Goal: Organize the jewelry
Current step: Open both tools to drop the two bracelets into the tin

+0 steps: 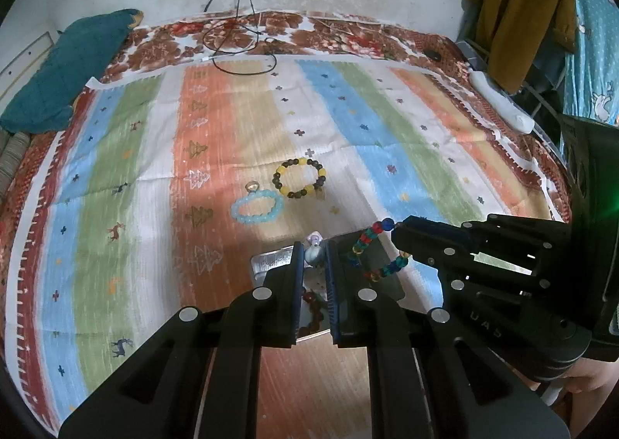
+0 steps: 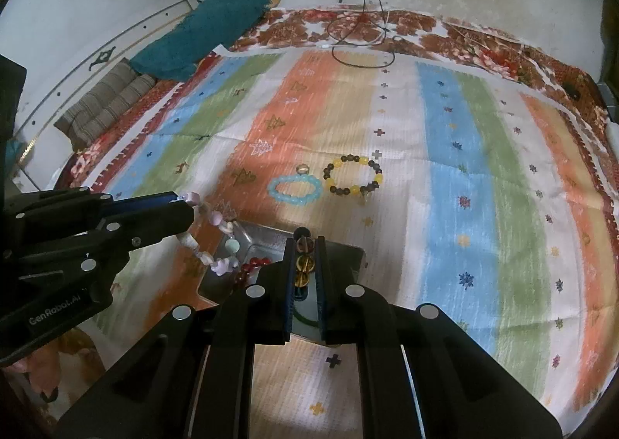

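Note:
My left gripper is shut on a pale pink and grey stone bracelet that hangs over a shiny metal tray. My right gripper is shut on a multicoloured bead bracelet, also hanging above the tray. A dark red bead bracelet lies in the tray. On the striped cloth beyond lie a light blue bracelet, a black and yellow bracelet and a small ring. They show too in the right wrist view: blue, black and yellow, ring.
The striped cloth covers a bed with a brown floral sheet. A teal pillow lies at the back left, black cables at the back, a white object at the right edge, and clothes hang at the right.

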Demonstrator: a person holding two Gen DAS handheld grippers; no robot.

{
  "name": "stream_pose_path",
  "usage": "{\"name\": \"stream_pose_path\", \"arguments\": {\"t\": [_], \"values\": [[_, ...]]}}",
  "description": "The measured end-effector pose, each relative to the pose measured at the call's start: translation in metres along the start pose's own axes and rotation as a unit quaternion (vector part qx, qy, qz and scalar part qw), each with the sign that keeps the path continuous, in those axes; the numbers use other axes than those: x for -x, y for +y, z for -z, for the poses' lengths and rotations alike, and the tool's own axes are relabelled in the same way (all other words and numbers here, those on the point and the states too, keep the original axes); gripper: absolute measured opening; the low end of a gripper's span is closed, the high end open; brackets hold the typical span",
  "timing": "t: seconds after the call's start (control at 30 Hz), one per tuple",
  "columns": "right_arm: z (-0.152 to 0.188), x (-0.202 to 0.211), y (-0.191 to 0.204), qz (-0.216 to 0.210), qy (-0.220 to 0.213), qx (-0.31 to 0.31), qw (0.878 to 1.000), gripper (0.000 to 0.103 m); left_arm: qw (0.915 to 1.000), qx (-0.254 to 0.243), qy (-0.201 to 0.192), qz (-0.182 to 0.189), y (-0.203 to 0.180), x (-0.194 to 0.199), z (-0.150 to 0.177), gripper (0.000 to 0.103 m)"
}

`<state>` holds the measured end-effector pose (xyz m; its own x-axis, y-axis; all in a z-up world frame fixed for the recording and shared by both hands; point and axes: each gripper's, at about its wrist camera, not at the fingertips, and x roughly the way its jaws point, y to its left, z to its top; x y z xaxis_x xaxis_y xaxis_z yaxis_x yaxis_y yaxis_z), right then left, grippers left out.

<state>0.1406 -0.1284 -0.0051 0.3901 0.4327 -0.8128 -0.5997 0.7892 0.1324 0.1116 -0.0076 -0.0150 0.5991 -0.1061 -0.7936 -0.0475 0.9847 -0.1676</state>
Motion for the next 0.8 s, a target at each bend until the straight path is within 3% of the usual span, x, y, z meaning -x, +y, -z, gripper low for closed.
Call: {"name": "stream_pose_path", "arguments": {"t": [0.27, 0.3, 0.37, 0.4, 0.7, 0.8], "values": [[0.002, -0.003, -0.001, 0.003, 0.011, -0.005, 1.0, 0.011, 1.0, 0.004, 0.008, 0.002, 0.003, -0.002, 0.005, 0.011], [0.002, -0.003, -0.003, 0.008, 0.011, -0.008, 1.0, 0.013, 0.9999, 0.01, 0.012, 0.001, 0.005, -0.003, 0.005, 0.013], [0.0, -0.001, -0.01, 0.017, 0.004, -0.021, 1.0, 0.031, 0.9996, 0.022, 0.015, -0.008, 0.011, -0.005, 0.005, 0.018], [-0.001, -0.001, -0.013, 0.02, 0.004, -0.026, 0.999, 0.034, 0.9995, 0.025, 0.014, -0.014, 0.013, -0.005, 0.005, 0.02], [-0.007, -0.013, -0.031, 0.04, 0.022, -0.048, 0.998, 0.041, 0.9984, 0.043, 0.018, -0.031, 0.026, -0.007, 0.002, 0.035], [-0.01, -0.018, -0.032, 0.045, 0.027, -0.049, 0.997, 0.045, 0.9976, 0.053, 0.02, -0.04, 0.033, -0.01, -0.001, 0.045]]}}
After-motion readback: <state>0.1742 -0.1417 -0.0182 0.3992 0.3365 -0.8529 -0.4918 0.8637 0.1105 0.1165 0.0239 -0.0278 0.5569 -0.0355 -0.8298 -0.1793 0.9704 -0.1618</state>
